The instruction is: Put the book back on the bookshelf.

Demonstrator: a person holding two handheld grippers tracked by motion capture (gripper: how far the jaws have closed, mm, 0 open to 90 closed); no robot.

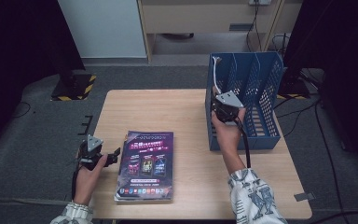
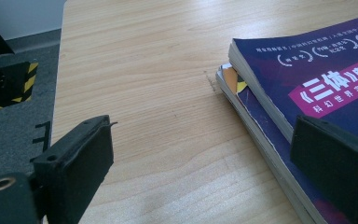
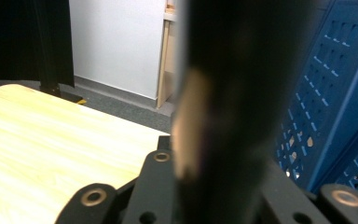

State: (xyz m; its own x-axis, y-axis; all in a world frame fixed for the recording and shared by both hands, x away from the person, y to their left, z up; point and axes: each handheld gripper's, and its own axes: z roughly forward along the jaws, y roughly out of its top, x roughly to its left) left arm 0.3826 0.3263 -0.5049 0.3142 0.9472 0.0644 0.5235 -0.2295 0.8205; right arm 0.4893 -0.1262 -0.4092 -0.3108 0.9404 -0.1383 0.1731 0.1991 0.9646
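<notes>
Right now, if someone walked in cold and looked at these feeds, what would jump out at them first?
Probably the blue file rack standing at the table's far right, with the right gripper up against its front wall. Next, the stack of purple-covered books lying flat near the table's front edge. The left gripper, jaws open, sits just left of that stack at the table's edge.

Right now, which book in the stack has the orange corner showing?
The lower book, under the purple-covered top book: an orange and yellow patch peeks out at its far corner.
</notes>
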